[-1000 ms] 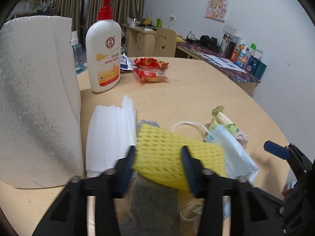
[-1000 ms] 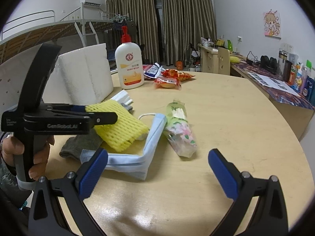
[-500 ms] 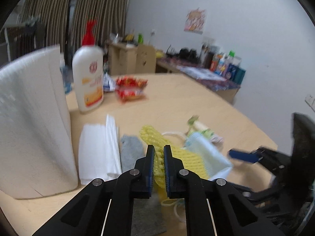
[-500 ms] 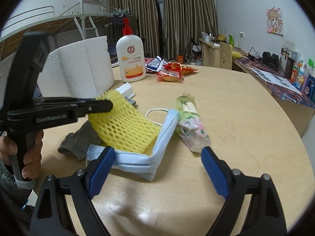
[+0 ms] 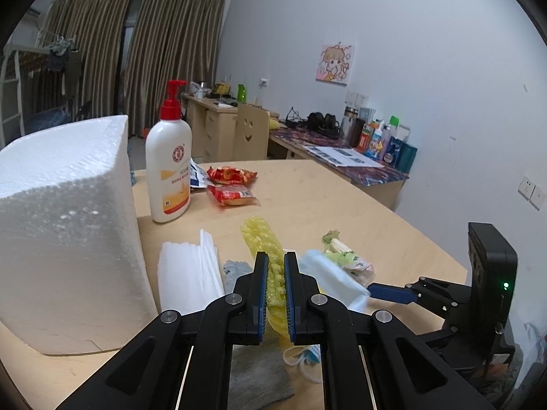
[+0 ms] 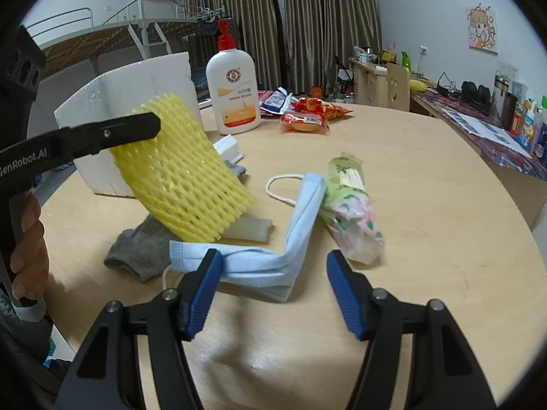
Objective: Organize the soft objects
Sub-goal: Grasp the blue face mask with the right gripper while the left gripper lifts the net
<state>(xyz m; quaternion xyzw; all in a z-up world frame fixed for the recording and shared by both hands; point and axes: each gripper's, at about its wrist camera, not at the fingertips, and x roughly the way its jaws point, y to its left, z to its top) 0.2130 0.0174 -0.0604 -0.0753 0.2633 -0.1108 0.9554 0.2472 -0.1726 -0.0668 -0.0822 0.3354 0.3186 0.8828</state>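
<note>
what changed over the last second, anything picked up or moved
The left gripper closed on the yellow foam net and lifted it; only its lower edge still touches the pile. The right gripper stayed open and moved closer to the blue face mask. Mask, grey sock and lotion bottle stayed put.

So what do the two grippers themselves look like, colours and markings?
Both are matte black plastic with silver screws at the pivots and ribbed blue pads lining the jaws. The left gripper bears white "GenRobot.AI" lettering along its side. The right gripper shows a boxy black body with a small green light in the left wrist view.
</note>
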